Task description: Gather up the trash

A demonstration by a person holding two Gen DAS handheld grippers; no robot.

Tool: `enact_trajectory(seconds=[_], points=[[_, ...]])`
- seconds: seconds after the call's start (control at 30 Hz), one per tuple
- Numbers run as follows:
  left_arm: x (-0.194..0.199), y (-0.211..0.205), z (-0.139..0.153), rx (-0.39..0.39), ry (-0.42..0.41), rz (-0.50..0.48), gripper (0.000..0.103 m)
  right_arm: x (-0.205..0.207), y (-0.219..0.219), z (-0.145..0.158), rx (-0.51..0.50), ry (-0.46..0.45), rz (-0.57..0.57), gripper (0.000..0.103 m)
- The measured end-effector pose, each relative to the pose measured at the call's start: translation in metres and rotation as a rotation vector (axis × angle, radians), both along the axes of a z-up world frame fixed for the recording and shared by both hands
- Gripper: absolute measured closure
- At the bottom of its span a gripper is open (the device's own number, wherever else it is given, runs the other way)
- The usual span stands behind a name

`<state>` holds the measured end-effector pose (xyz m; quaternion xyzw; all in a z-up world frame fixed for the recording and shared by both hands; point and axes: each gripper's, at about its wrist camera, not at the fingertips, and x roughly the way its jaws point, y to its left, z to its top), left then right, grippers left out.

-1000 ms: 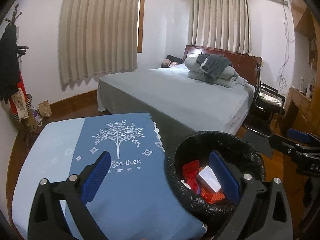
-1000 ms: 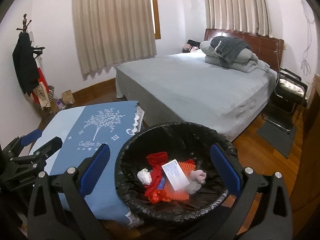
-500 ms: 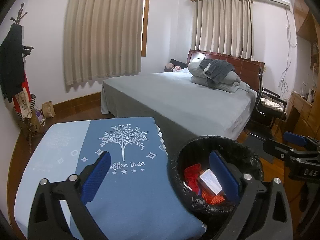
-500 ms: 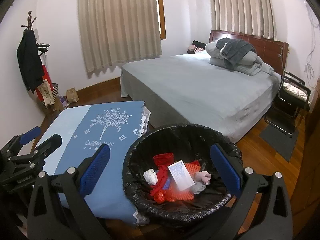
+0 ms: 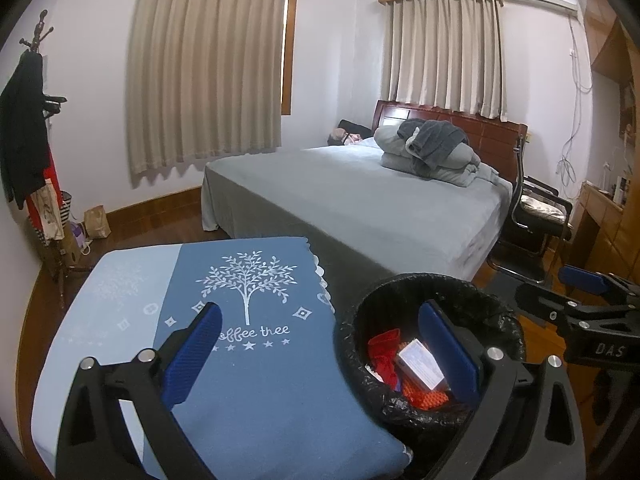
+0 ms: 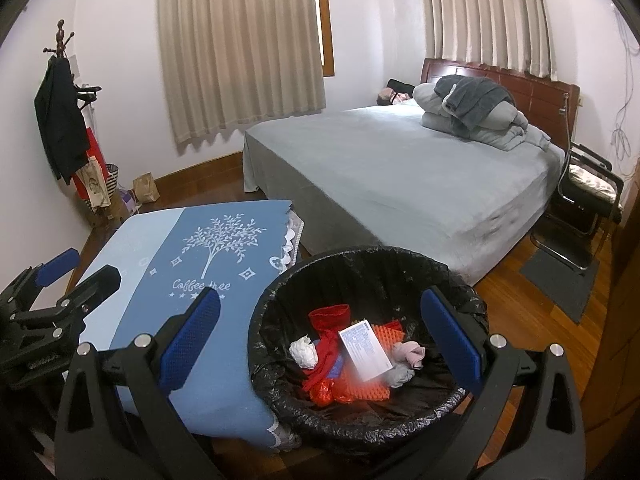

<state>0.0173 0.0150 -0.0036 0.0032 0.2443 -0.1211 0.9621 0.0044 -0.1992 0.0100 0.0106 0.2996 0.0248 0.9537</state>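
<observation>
LEFT: left gripper (image 5: pixel 320 354) is being held spread, empty, over the tablecloth (image 5: pixel 256 380) | BIN: trash bin (image 6: pixel 280 312) is lying at 1 o'clock, nearer the right | RIGHT: right gripper (image 6: pixel 330 338) is being held spread, empty, trash (image 6: pixel 348 354) lying inside.

A home bedroom; made bed (image 6: pixel 400 176), curtained windows (image 6: pixel 240 44), coat stand (image 6: pixel 64 120), wooden floor (image 6: pixel 532 312).

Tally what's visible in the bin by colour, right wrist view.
Red: 2, cloth and crumpled wrapper
Orange: 1, ridged piece
White: 2, tissue wad and printed box
Pink: 1, wad
Grey: 1, wad
Total: 7 visible; more may be buried underneath.
</observation>
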Motion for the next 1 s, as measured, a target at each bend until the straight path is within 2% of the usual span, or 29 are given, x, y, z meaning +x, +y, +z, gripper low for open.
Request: enact_trajectory(seconds=[1.0], points=[[-0.0011,-0.0019,-0.0005,0.001,0.0,0.002,0.006,0.0024,0.0026,0.0001,0.003,-0.003,-0.003,0.005]])
